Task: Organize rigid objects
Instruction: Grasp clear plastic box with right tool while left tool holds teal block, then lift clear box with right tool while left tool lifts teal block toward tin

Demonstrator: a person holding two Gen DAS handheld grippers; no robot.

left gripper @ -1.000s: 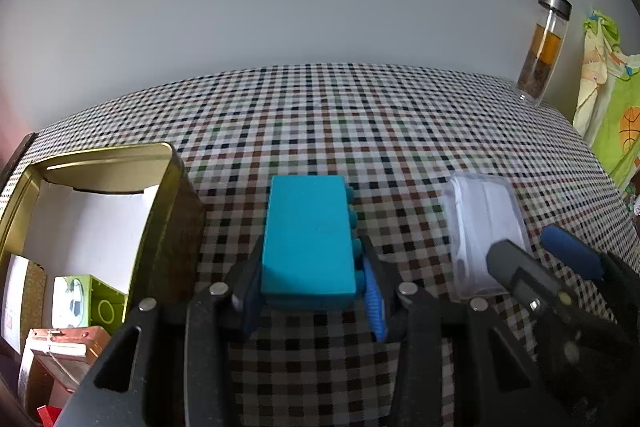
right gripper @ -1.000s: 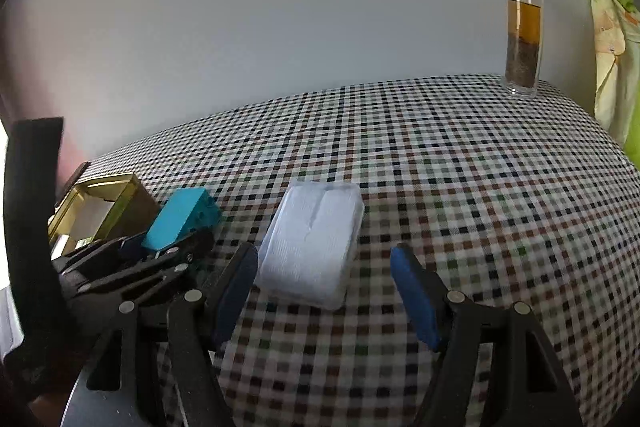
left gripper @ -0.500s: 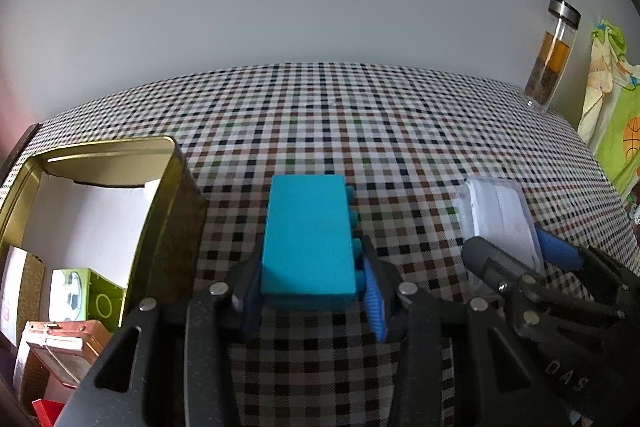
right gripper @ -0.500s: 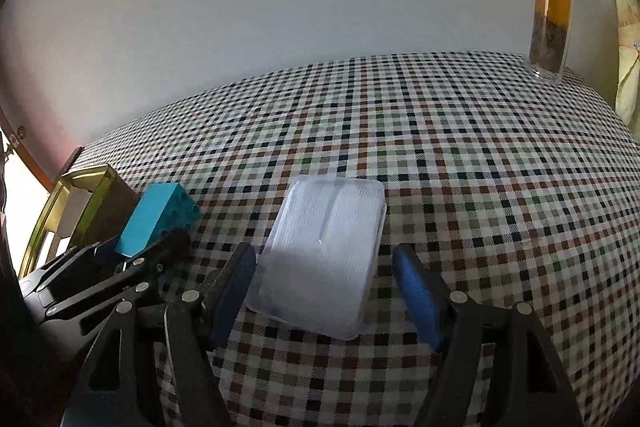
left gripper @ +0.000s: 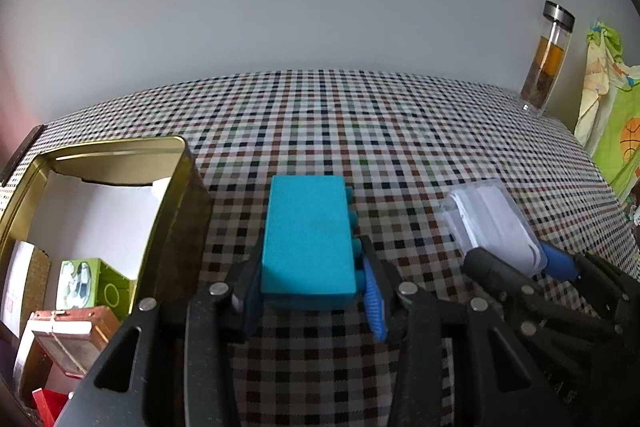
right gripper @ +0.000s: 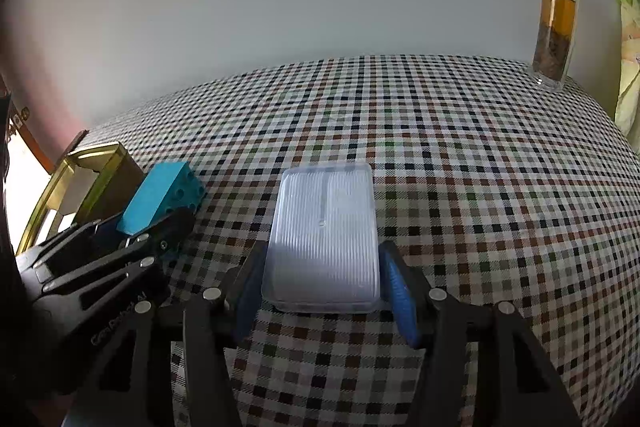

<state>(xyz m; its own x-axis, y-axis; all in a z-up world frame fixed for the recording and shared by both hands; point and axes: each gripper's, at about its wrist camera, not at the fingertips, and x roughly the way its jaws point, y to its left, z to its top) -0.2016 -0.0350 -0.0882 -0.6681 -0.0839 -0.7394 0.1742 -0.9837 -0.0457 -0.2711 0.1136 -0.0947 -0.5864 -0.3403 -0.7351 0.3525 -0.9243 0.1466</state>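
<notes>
My left tool (left gripper: 312,291) grips the blue block (left gripper: 308,243) beside the tin (left gripper: 176,203) at the tabletop's left edge; my right tool (right gripper: 324,291) is closing, pads touching the clear box (right gripper: 324,239).

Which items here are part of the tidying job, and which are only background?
In the job: teal building block, clear plastic case, gold tin box.
Background: glass tea bottle, checked tablecloth, green cloth.
</notes>
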